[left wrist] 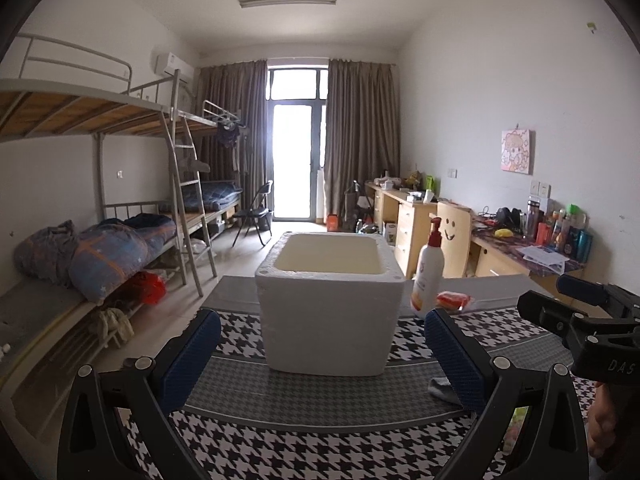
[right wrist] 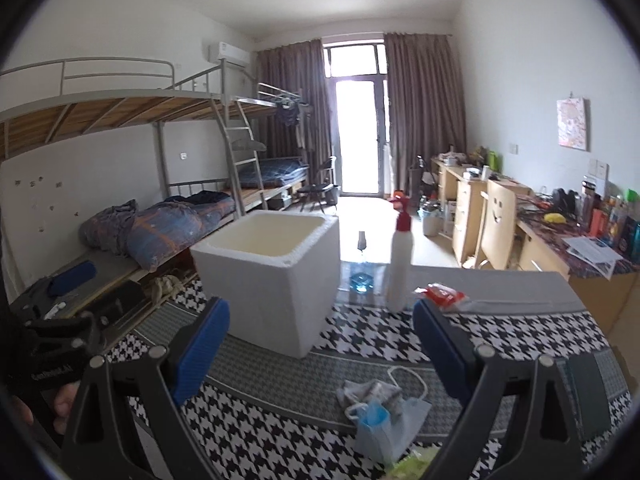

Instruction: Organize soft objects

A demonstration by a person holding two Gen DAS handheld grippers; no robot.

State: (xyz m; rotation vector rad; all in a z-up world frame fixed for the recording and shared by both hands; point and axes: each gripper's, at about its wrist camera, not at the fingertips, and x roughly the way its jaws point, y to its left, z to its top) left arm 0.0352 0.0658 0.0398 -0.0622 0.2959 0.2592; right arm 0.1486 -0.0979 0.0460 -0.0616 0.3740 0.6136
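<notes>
A white foam box (left wrist: pixel 328 304) stands open and looks empty on the houndstooth-clothed table (left wrist: pixel 320 440); it also shows in the right wrist view (right wrist: pixel 268 276). My left gripper (left wrist: pixel 322 354) is open and empty just in front of it. My right gripper (right wrist: pixel 320 350) is open and empty, above a blue face mask (right wrist: pixel 374 424) and a crumpled grey cloth (right wrist: pixel 370 392) lying near the table's front. A corner of the grey cloth (left wrist: pixel 440 388) shows by my left gripper's right finger. A red-and-white packet (right wrist: pixel 442 296) lies behind; it also shows in the left wrist view (left wrist: pixel 454 300).
A white pump bottle (right wrist: pixel 400 264) stands right of the box, with a blue glass bottle (right wrist: pixel 362 276) behind it. Something pale green (right wrist: pixel 416 464) lies at the table's near edge. Bunk beds (left wrist: pixel 100 240) line the left wall, desks (left wrist: pixel 520 248) the right.
</notes>
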